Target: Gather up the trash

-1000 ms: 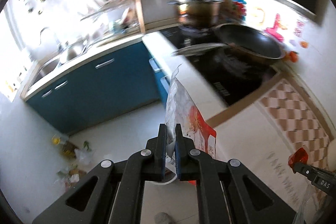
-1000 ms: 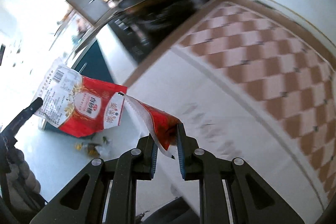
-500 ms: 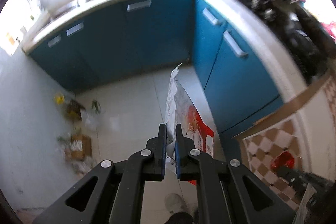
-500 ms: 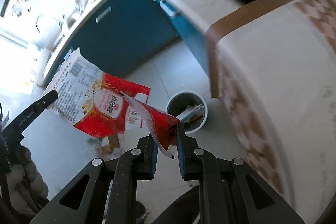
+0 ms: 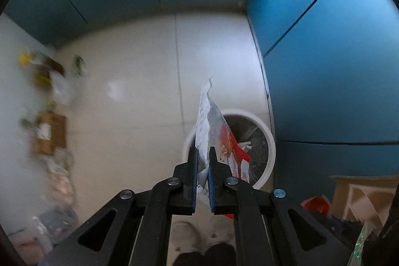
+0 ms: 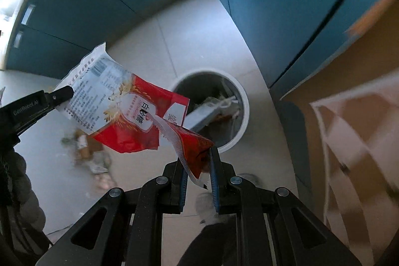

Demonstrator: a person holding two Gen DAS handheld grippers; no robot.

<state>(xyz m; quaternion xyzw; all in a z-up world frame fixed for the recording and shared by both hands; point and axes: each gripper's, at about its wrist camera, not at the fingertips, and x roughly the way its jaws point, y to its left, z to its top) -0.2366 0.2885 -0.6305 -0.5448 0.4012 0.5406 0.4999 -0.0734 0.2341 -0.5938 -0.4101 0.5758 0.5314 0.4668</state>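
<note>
Now the left tongs [image 5: 202, 158], clenched on the large wrapper [image 6: 117, 106], and the right tongs [image 6: 198, 161], gripping a torn red strip [image 6: 192, 146], have swung from the bench to above the white trash bin [image 6: 245, 106] on the floor.

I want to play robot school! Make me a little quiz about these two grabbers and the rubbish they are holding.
1. True or false: the left gripper is shut on the big red-and-white printed plastic bag.
2. What is pinched in the right gripper?
A. a green bottle
B. a small torn red wrapper strip
C. a brown box
3. Fill in the gap: the round white-rimmed bin stands on the pale floor next to the ____ cabinets.

Key: 1 true; 2 B; 3 blue.
</note>
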